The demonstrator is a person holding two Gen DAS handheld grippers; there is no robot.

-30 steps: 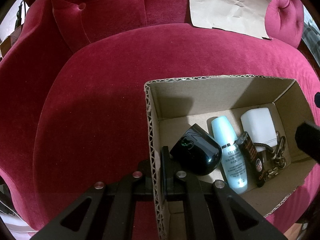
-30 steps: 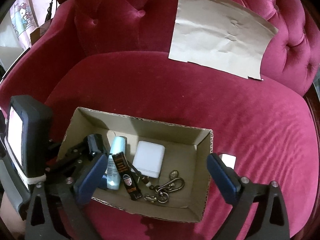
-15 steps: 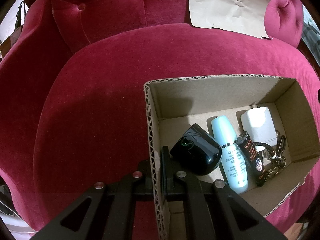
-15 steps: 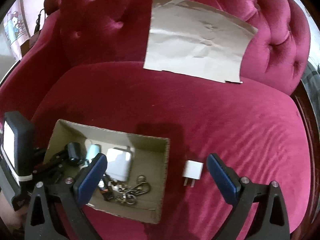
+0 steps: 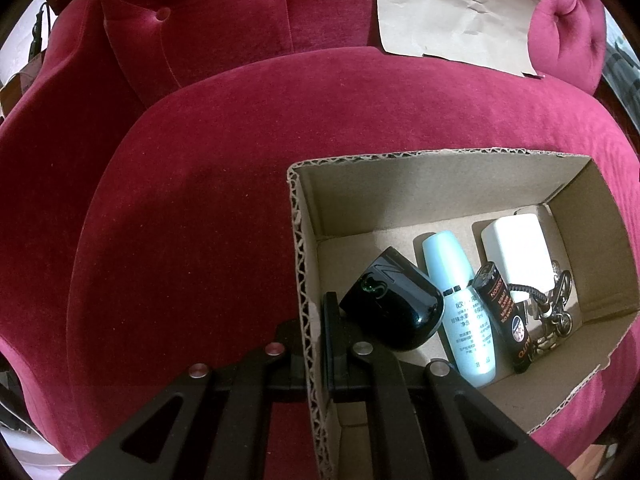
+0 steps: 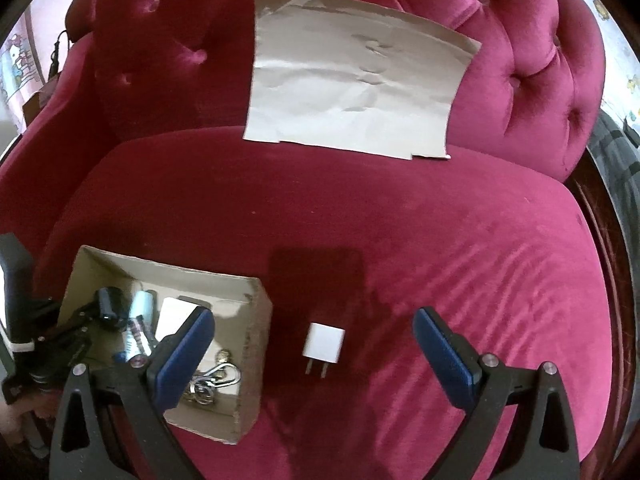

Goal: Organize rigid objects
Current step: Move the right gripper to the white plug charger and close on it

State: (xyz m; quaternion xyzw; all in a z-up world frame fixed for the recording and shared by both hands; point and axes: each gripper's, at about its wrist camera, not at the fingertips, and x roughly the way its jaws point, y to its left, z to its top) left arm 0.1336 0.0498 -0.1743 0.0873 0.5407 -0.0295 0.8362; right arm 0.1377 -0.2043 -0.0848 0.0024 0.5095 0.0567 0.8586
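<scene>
In the left wrist view, the left gripper (image 5: 316,332) sits at six o'clock, its jaws pinched tight on the left wall of the cardboard box (image 5: 298,240) — one finger outside, one inside. The box rests on a red velvet armchair (image 5: 180,240). Inside it, from left to right, lie a glossy black case (image 5: 394,312), a pale blue bottle (image 5: 460,304), a slim dark tube (image 5: 506,320), a white block (image 5: 516,246) and, toward four o'clock, a bunch of metal clips on a cord (image 5: 554,312). A creased sheet of brown paper (image 5: 456,12) leans on the backrest at one o'clock.

In the right wrist view the box sits at eight o'clock, partly behind the gripper's left blue pad. The right gripper (image 6: 316,354) is spread wide and holds nothing; between its fingers, just below centre (roughly six o'clock), a small white plug adapter (image 6: 324,343) lies on the seat cushion just right of the box, apart from it — its two prongs point toward the camera. The pads do not touch it.
</scene>
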